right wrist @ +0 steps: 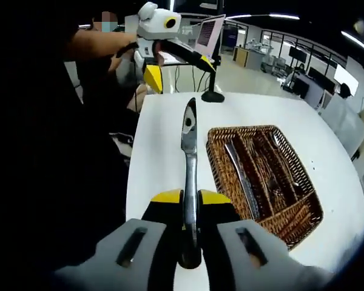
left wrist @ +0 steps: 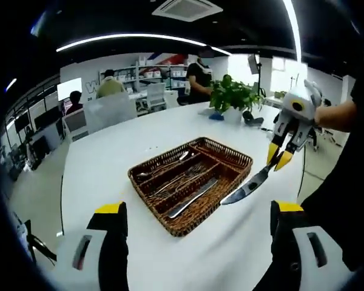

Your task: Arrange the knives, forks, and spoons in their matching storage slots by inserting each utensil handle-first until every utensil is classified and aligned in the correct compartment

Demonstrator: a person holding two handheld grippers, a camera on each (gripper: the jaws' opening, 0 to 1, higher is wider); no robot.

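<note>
Silver table knife (right wrist: 189, 159) sits pinched by its handle between the pressed-together yellow-tipped jaws of the right hand-held gripper (right wrist: 190, 197), blade pointing away above the white round table (right wrist: 158, 139), beside the brown woven wicker cutlery tray (left wrist: 230, 159). Another knife (left wrist: 193, 198) and other cutlery lie in the tray's slots. The left hand-held gripper (left wrist: 197, 212) hangs spread wide before the tray, holding nothing. A green potted plant (left wrist: 232, 96) stands at the table's far edge. No legible writing shows.

An open office with ceiling light strips (left wrist: 127, 37), shelves (left wrist: 147, 82), and a potted plant (left wrist: 232, 97) on the white table (left wrist: 109, 163).
</note>
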